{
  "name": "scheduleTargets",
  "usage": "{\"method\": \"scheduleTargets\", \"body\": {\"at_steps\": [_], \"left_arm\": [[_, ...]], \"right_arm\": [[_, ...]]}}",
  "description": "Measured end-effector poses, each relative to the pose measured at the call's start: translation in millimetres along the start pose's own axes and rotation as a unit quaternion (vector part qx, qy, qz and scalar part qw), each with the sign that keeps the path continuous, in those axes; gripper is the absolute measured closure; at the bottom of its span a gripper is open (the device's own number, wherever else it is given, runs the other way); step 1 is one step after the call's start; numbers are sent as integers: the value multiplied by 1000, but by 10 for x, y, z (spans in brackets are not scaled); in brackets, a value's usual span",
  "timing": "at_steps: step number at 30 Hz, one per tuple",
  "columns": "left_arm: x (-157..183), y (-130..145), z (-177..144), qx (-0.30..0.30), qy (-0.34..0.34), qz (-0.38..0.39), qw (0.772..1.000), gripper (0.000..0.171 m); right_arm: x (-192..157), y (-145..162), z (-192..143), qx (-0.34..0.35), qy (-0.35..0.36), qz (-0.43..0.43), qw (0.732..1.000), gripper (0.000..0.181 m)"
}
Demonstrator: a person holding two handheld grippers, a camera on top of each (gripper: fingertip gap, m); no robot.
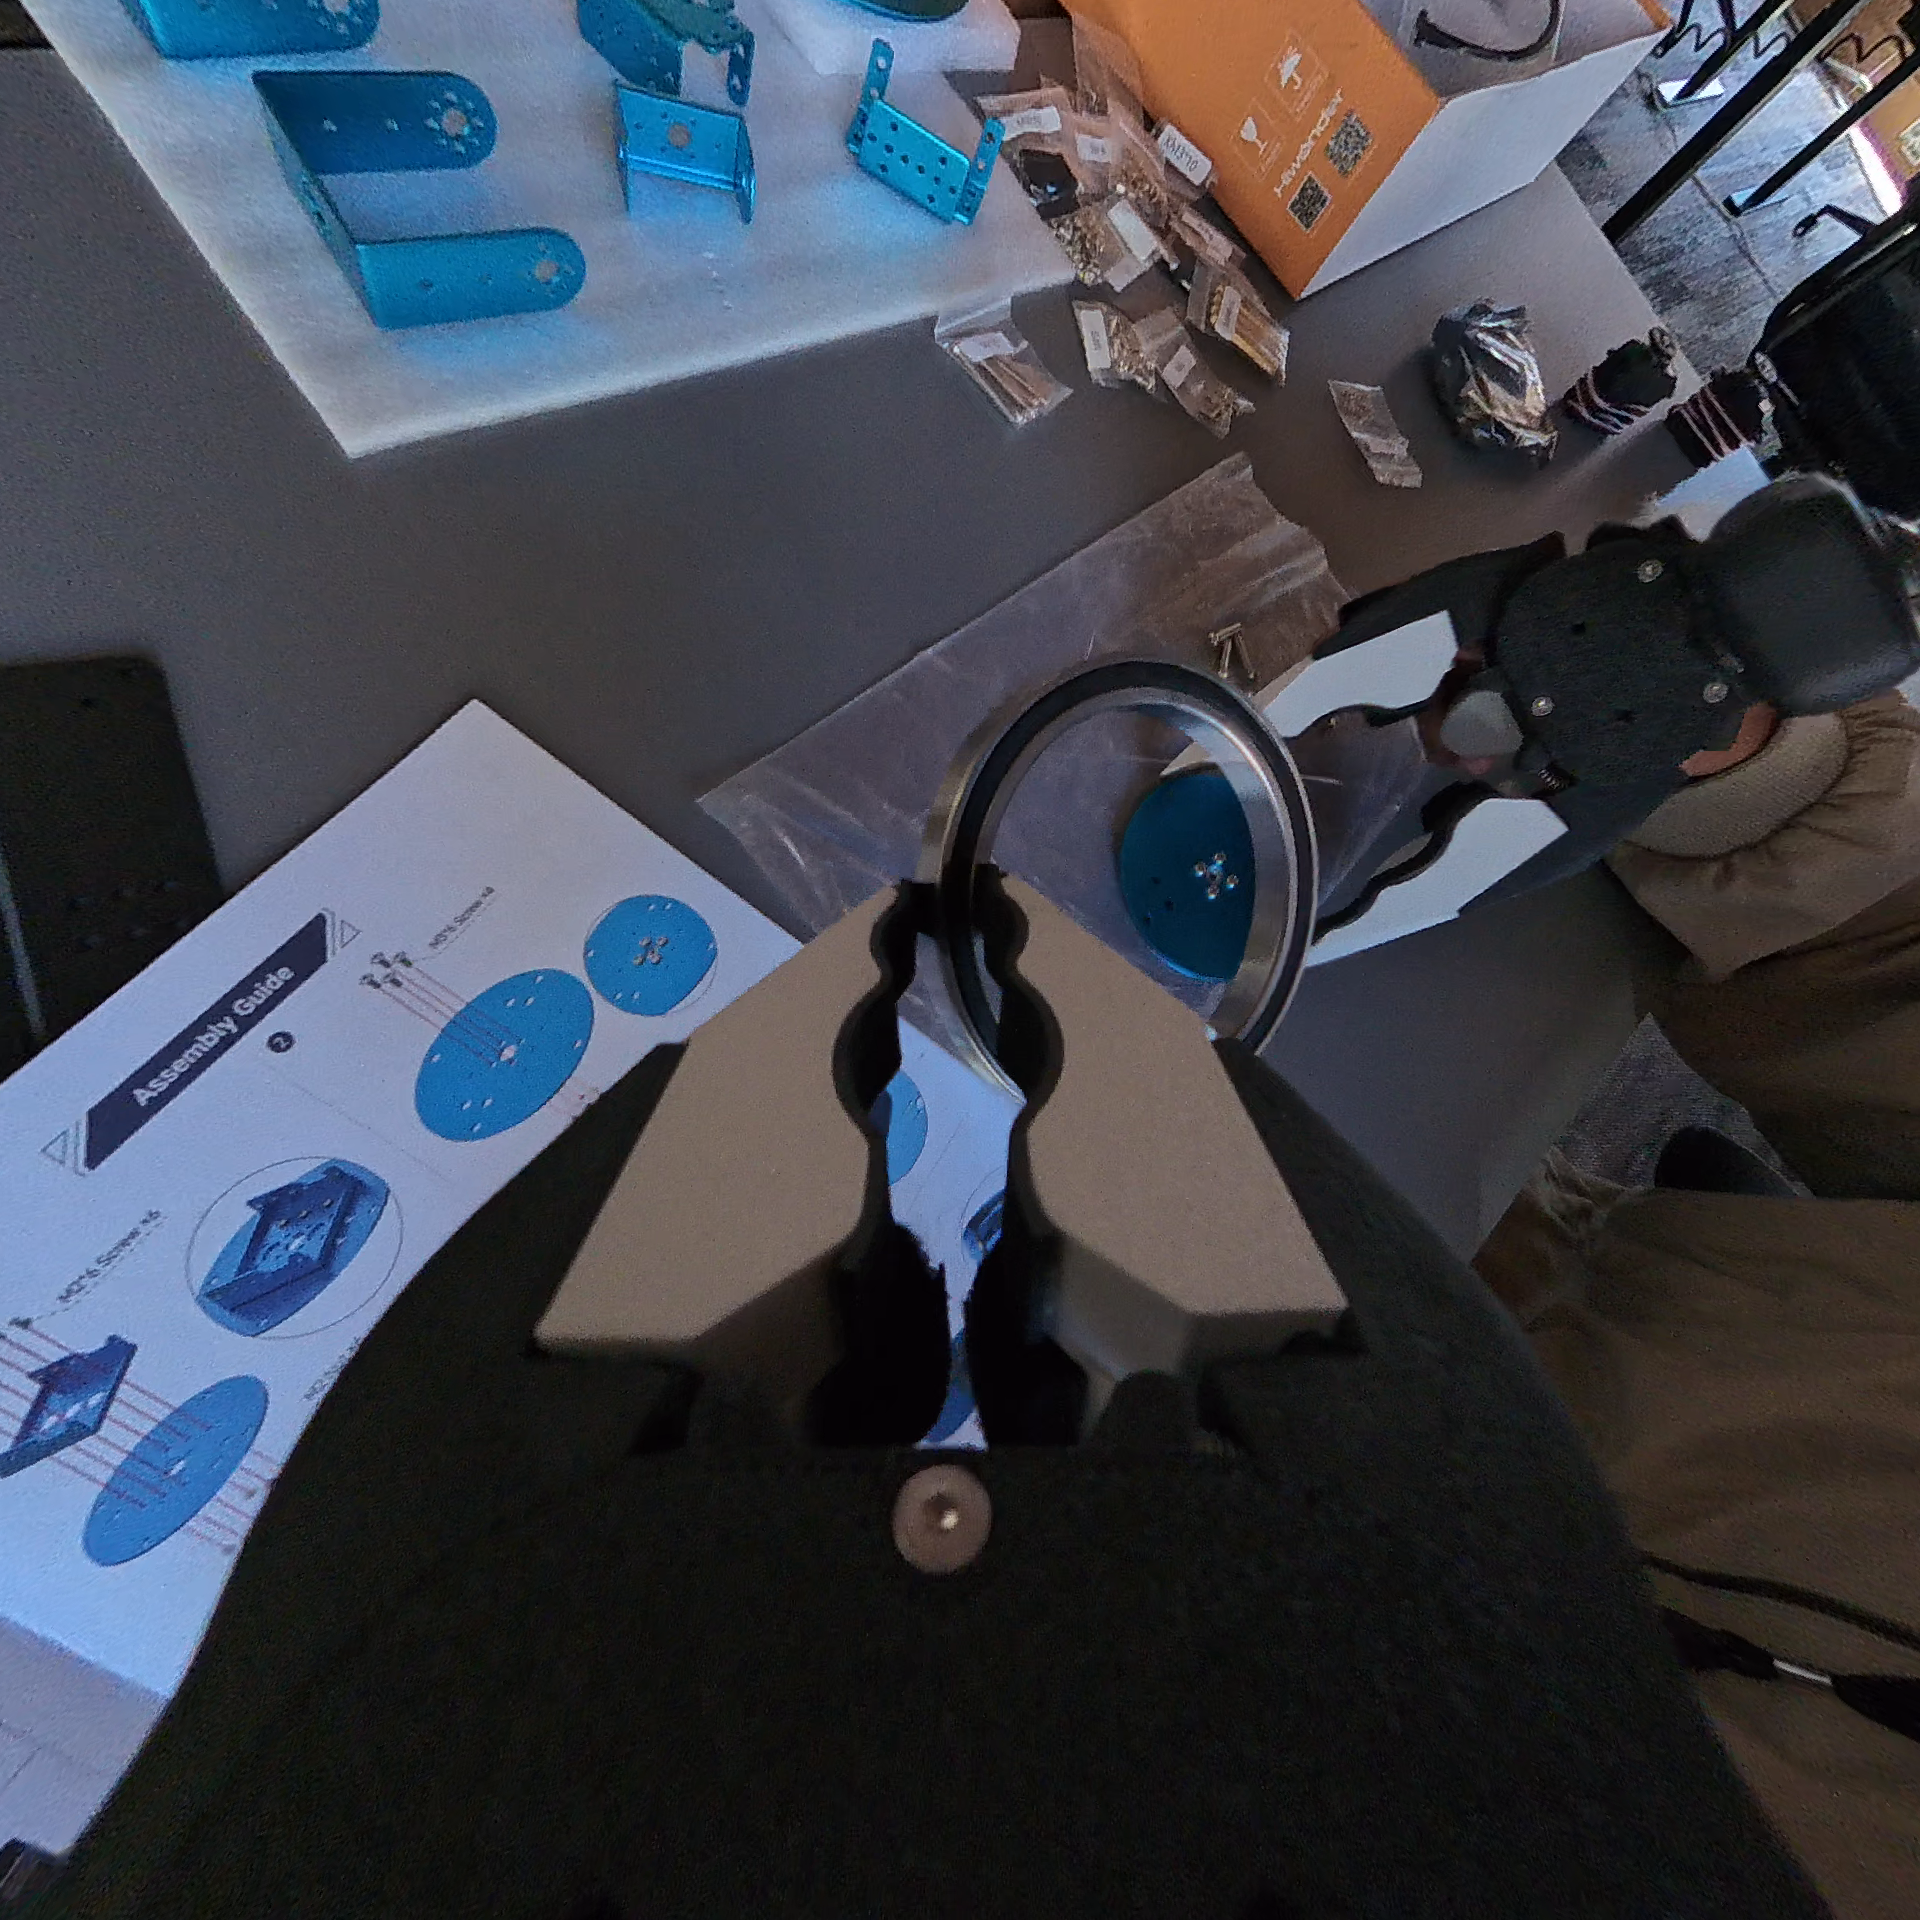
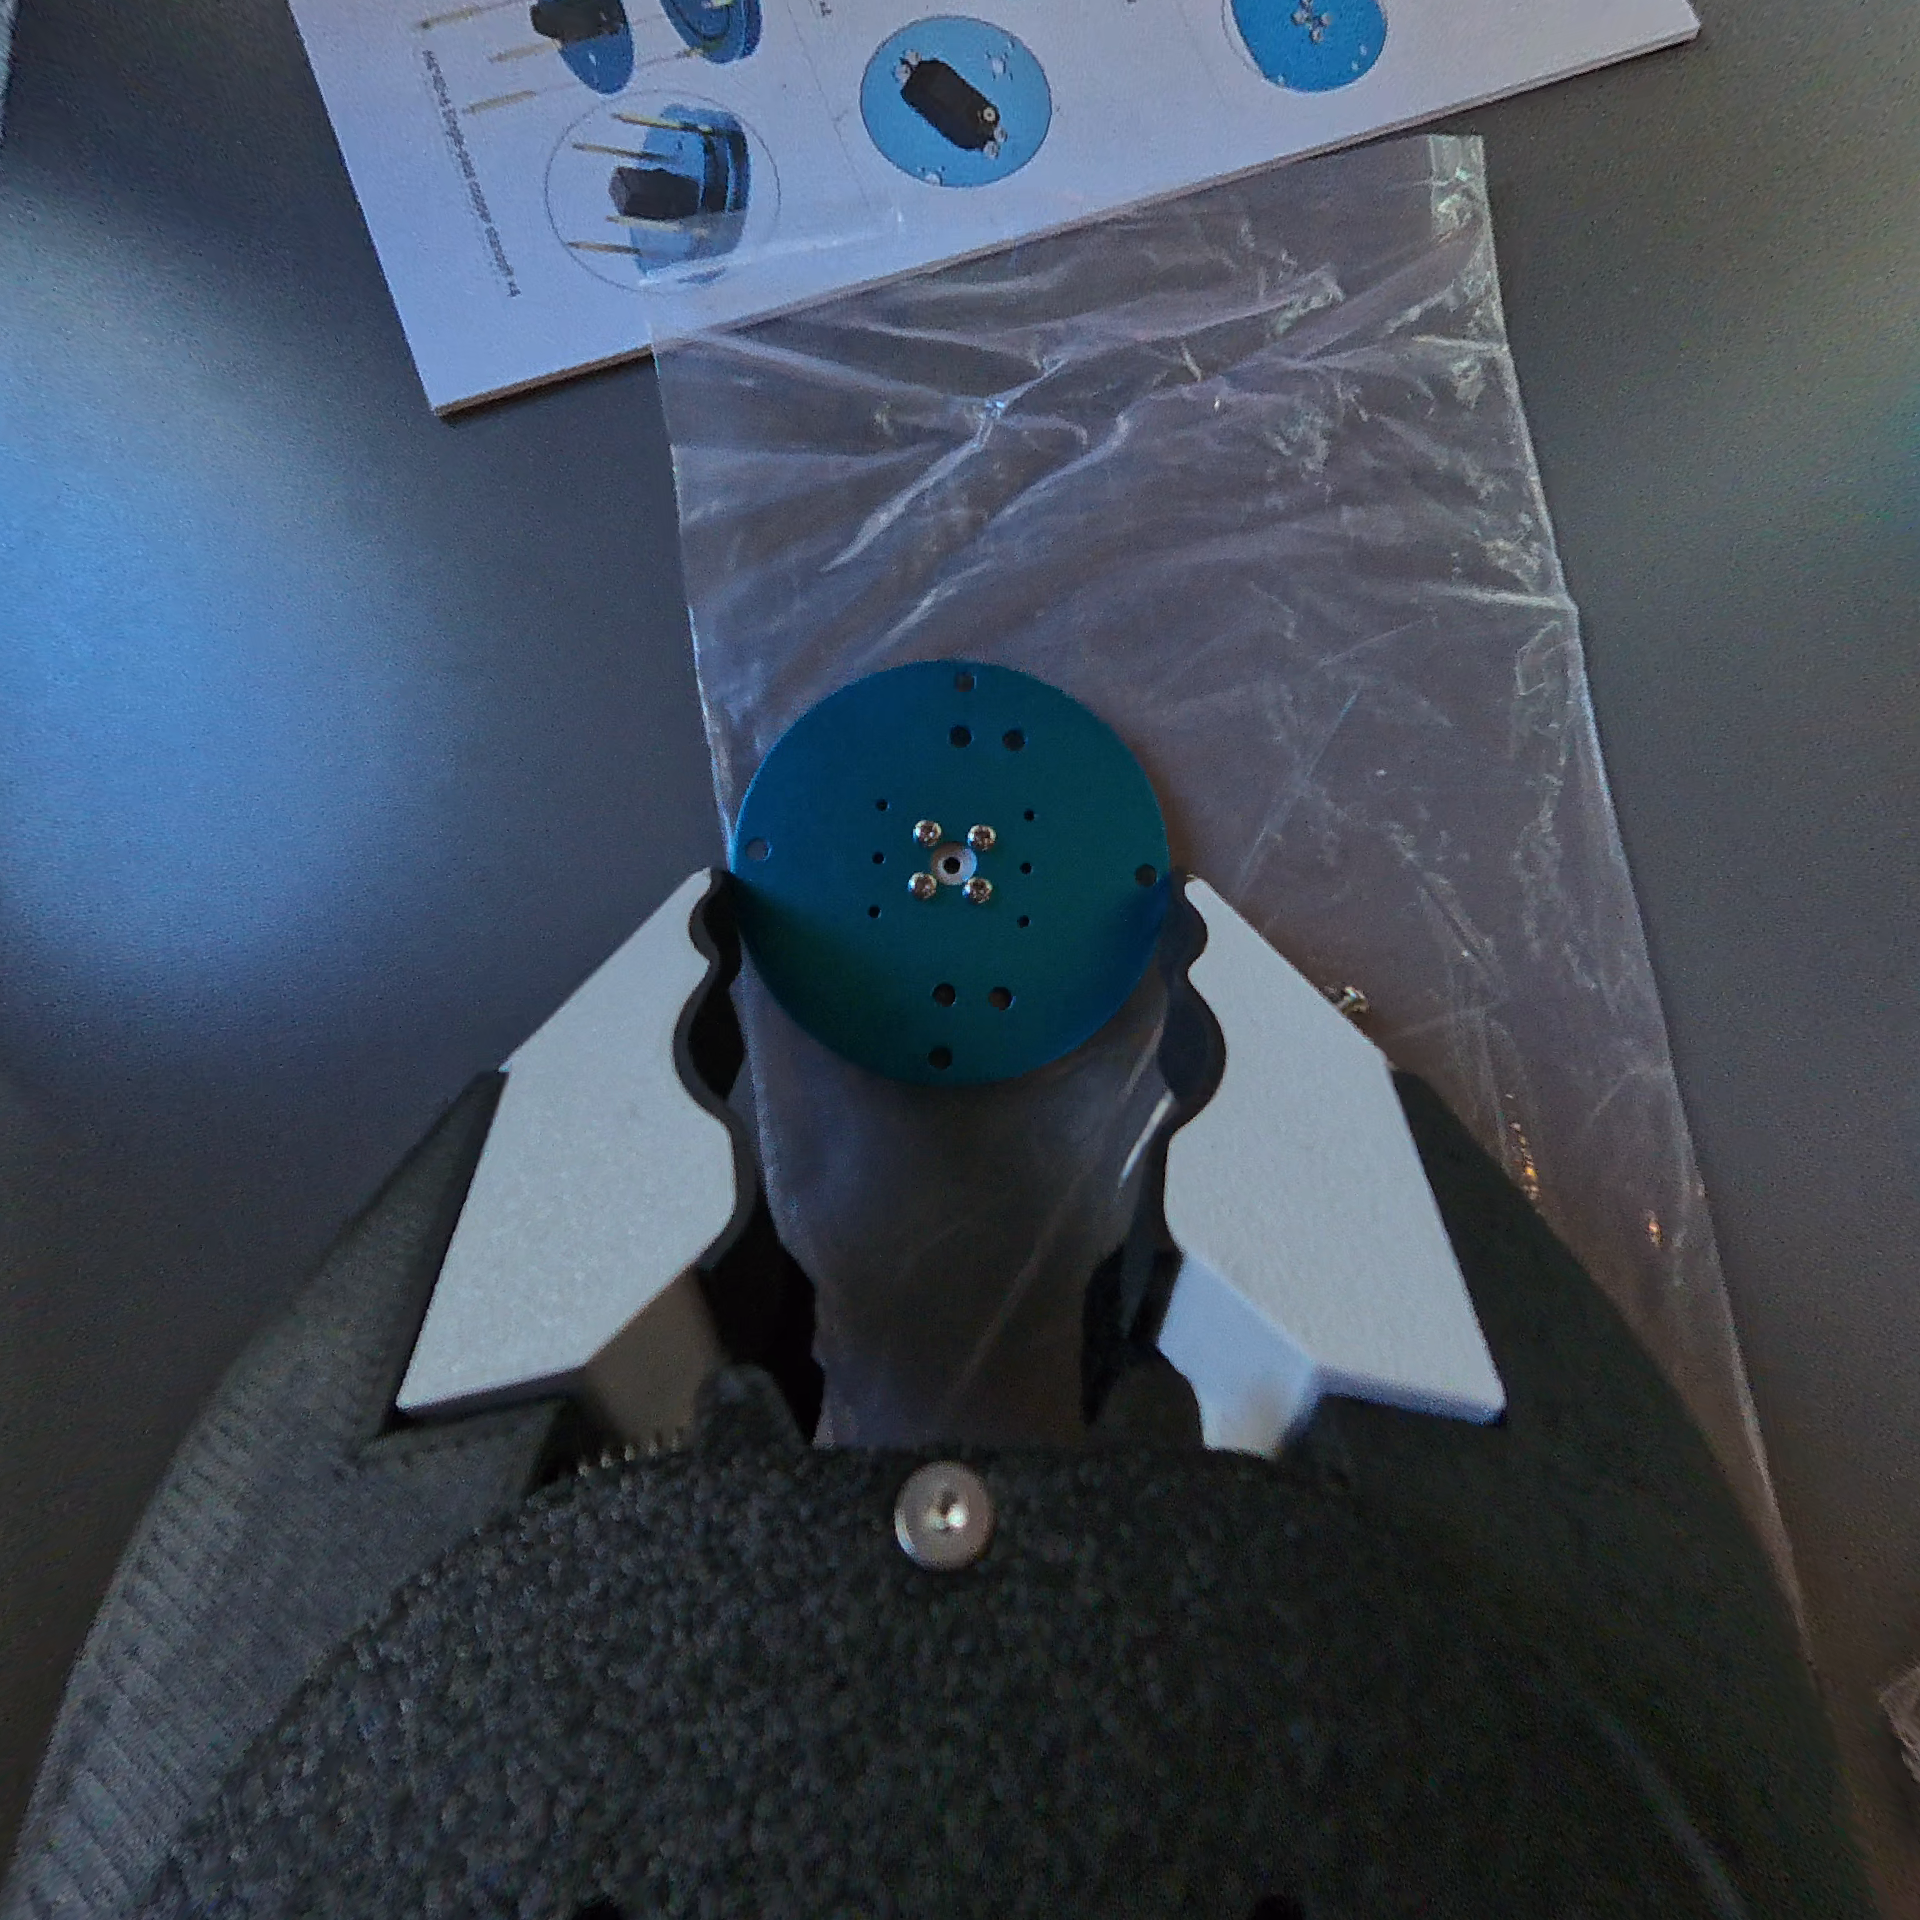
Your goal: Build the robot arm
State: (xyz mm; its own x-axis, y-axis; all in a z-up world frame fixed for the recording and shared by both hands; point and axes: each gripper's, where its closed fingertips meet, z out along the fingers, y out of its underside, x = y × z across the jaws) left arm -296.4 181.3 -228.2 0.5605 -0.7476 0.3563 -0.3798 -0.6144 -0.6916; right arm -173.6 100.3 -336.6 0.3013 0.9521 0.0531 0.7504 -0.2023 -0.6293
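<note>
My left gripper [image 1: 961,904] is shut on the rim of a silver metal ring [image 1: 1283,821] and holds it upright above the grey table. Through the ring I see a blue round disc [image 1: 1174,883] with holes and several small centre screws, lying flat on a clear plastic bag [image 1: 1039,665]. My right gripper [image 2: 951,888] is open, its fingertips [image 2: 701,914] on either side of the blue disc [image 2: 831,935], close to its edges. It also shows in the left wrist view [image 1: 1330,784], open beside the ring.
A printed booklet [image 1: 312,1039] lies left of the bag [image 2: 1195,520]. A white foam sheet [image 1: 644,343] carries blue brackets [image 1: 416,197]. An orange and white box [image 1: 1351,135], small screw bags [image 1: 1143,229], loose screws [image 1: 1231,644] and a black plate [image 1: 83,810] lie around. Some 20 cm of space lies between my two pairs of fingers.
</note>
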Motion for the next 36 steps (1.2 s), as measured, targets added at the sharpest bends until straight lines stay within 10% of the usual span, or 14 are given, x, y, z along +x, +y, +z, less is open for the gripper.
{"method": "scheduleTargets", "body": {"at_steps": [10, 14, 21, 28, 36], "left_arm": [[-93, -78, -17, 4, 14, -18, 1000, 160], [-98, -94, -2, 3, 16, -18, 1000, 160], [-91, -58, 26, 3, 18, -16, 1000, 160], [-77, -156, 13, 14, 25, -6, 1000, 160], [-105, -214, 23, 17, 37, -8, 999, 160]], "right_arm": [[28, -62, -208, 22, 9, 4, 1000, 104], [168, -218, -341, 70, 22, -14, 997, 154], [269, -27, -312, 8, -19, 9, 1000, 145], [1354, 63, -438, 41, 67, 123, 989, 114], [1478, -4, 6, 31, -33, 197, 979, 139]]}}
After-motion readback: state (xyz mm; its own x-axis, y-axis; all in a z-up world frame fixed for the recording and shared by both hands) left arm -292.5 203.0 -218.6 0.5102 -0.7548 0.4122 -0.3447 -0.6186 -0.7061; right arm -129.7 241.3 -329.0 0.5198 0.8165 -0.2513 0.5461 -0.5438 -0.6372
